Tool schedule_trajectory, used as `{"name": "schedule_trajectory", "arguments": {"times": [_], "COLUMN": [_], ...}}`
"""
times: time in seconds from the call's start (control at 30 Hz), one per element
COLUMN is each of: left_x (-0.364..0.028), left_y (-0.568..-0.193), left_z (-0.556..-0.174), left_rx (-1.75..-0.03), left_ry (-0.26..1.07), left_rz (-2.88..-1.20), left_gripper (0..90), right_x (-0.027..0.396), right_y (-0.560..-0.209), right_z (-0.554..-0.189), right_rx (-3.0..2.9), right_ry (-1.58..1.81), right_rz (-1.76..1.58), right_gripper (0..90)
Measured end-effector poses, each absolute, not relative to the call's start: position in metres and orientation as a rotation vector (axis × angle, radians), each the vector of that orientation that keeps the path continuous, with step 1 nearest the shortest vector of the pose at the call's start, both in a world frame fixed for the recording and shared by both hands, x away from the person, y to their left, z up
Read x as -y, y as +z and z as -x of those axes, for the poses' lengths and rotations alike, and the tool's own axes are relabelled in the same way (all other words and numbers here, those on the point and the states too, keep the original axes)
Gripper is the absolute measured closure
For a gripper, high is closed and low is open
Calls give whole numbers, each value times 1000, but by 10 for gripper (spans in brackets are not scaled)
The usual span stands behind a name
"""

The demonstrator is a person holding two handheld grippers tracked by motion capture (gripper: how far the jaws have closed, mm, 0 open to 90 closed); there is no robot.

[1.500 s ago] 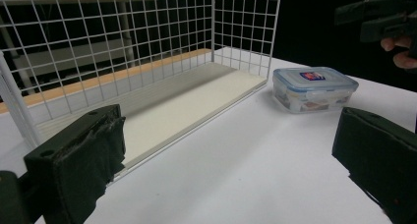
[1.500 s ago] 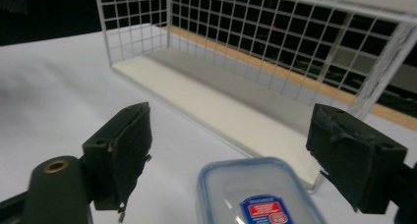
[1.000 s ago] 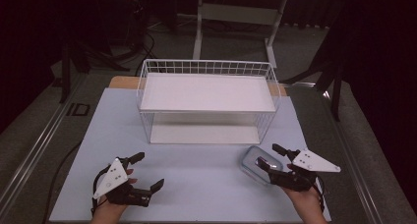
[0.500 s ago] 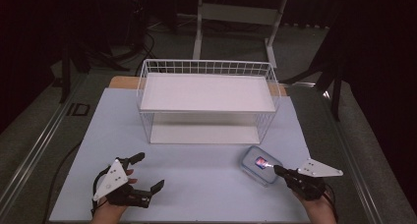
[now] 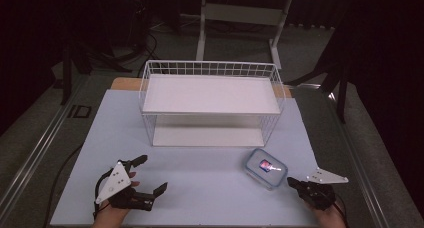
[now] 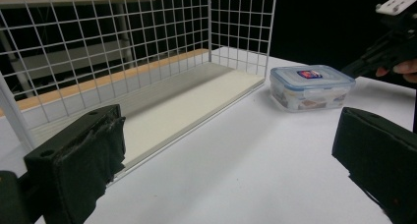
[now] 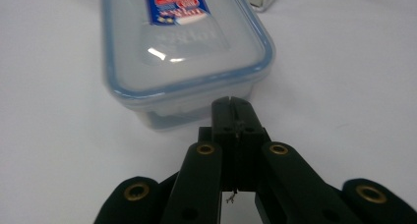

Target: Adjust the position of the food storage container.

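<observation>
The food box (image 5: 266,167) lies near the bench's front right corner, before the wire rack (image 5: 211,103). The right hand-held gripper (image 7: 231,106), jaws pressed together and empty, points at its near wall; a push may slide the box away. The left hand-held gripper (image 5: 145,174) stands wide open, holding nothing.

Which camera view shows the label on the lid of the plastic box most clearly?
The right gripper view: the plastic box lies just beyond the shut right gripper, so the label on its lid is large, though its print is unreadable. In the left gripper view the label is a small, slanted patch. In the high view it is a tiny red-blue spot.
</observation>
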State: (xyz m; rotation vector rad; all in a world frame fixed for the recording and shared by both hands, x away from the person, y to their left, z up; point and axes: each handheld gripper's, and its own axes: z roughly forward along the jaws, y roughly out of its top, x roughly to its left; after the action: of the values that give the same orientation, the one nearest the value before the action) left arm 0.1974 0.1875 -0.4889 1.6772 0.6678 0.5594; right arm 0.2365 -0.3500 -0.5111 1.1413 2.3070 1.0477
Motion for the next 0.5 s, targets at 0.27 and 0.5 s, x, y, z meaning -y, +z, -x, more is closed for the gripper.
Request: {"name": "schedule_trajectory", "arguments": {"times": [0.27, 0.5], "left_x": [-188, -187], "left_y": [-489, -489], "left_z": [-198, -198], "left_rx": [-668, -665], "left_ry": [557, 557], "left_rz": [-1677, -1676], "left_gripper": [4, 4], "right_x": [348, 336], "right_y": [-518, -519], "right_z": [-256, -271], "right_rx": [-2300, -2312], "right_ry": [1056, 1048], "right_rz": [-1187, -1164], "right_gripper": [900, 900]}}
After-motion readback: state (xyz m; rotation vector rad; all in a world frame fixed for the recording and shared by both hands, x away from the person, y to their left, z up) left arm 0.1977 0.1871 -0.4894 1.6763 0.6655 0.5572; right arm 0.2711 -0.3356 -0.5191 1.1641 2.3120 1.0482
